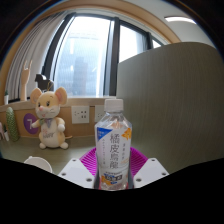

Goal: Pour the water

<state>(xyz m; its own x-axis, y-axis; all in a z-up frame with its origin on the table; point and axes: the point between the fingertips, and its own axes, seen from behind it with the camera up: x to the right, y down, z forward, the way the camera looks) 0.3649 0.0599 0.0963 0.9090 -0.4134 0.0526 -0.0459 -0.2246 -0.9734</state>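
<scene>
We hold a clear plastic water bottle [112,143] upright in the gripper [112,170], its two fingers pressed against the bottle's sides, the pink pads [88,161] showing on either side of its lower half. The bottle stands at the near centre of the scene, white cap on top, a pale label with orange and blue print wrapped round its body; the characters on the label are too small for us to read.

To the left, farther back, a plush mouse toy [48,116] sits on a light tabletop [30,153], leaning close to a wall bearing a white power socket [81,115]. At the far left edge of the table we make out small coloured items [11,122], too dim to identify.

Behind the bottle, a large window [95,55] with dark frames lets in daylight, a pale curtain [35,45] drawn to its left. To the right, a plain beige panel [170,95] rises beyond the bottle and fills that side of the scene.
</scene>
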